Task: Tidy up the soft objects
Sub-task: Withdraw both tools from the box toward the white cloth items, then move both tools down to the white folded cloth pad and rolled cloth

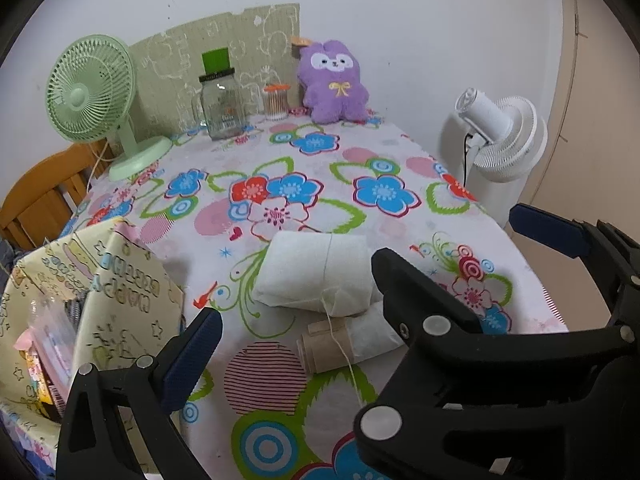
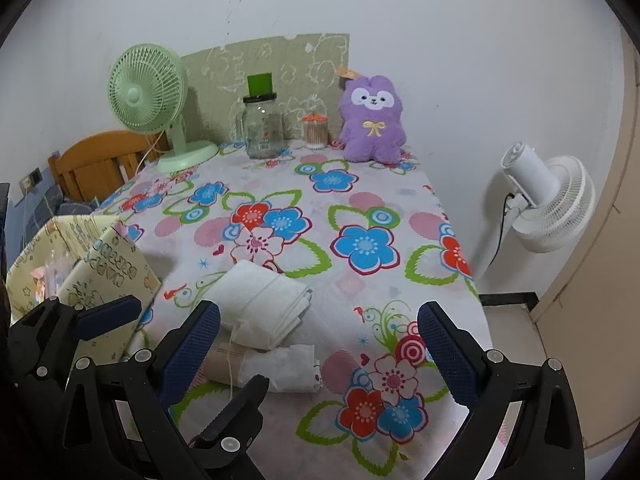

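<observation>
A white fabric pouch (image 1: 316, 276) with a string lies on the flowered tablecloth (image 1: 280, 152), against a beige roll (image 1: 324, 344) and a smaller white pouch (image 1: 372, 332). My left gripper (image 1: 320, 320) hovers open just in front of them, empty. My right gripper (image 2: 318, 312) is open too, to the right of the pouch (image 2: 260, 308), and its left finger crosses over the left gripper's right finger. A purple plush (image 1: 334, 80) sits upright at the far edge by the wall. A yellow patterned box (image 1: 120, 300) stands at the left, with packets inside.
At the back stand a green desk fan (image 1: 92, 92), a glass jar (image 1: 222, 108) and a cotton-swab tub (image 1: 276, 102). A white floor fan (image 1: 500, 132) is beyond the table's right edge. A wooden chair (image 1: 40, 200) is behind the box.
</observation>
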`<action>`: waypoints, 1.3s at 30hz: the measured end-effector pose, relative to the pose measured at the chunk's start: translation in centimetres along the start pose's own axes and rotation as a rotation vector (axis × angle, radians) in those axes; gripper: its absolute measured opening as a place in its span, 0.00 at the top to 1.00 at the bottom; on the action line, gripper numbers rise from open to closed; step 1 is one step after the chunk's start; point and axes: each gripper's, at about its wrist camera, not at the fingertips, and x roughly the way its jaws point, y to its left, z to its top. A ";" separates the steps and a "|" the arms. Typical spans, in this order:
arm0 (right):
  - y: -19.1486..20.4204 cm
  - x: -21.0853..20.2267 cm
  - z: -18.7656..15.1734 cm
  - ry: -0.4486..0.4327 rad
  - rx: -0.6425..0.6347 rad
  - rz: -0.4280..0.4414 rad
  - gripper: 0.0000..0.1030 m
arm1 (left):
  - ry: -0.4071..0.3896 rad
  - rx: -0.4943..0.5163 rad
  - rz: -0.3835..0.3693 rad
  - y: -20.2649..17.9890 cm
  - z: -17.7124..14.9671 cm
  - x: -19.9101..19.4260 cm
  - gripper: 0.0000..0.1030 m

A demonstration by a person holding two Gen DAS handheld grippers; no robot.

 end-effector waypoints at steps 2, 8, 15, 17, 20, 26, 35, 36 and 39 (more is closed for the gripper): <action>-0.1 0.6 -0.1 0.007 -0.002 0.015 0.03 | 0.013 -0.002 -0.001 0.0 -0.1 0.6 0.00; -0.2 2.7 -0.3 0.028 -0.012 0.038 0.03 | 0.045 -0.008 0.014 0.5 -0.1 2.6 0.00; 0.3 5.4 0.0 0.064 -0.059 0.062 0.06 | 0.094 -0.045 0.049 1.3 -0.1 4.7 0.00; 0.4 6.1 0.0 0.082 -0.068 0.082 0.10 | 0.097 -0.044 0.064 1.5 -0.1 4.9 0.00; 0.6 6.8 0.1 0.094 -0.066 0.098 0.10 | 0.108 -0.049 0.048 1.6 0.0 5.4 0.00; 0.9 7.9 0.2 0.107 -0.093 0.108 0.11 | 0.123 -0.054 0.030 1.8 0.0 6.0 0.00; 1.0 9.6 -0.2 0.189 -0.093 0.170 0.38 | 0.115 -0.061 0.007 2.1 -0.4 6.0 0.00; 1.1 9.6 -0.2 0.192 -0.094 0.173 0.40 | 0.118 -0.064 0.001 2.1 -0.4 6.1 0.00; 1.2 9.7 -0.2 0.199 -0.098 0.193 0.48 | 0.123 -0.066 -0.010 2.2 -0.4 6.1 0.00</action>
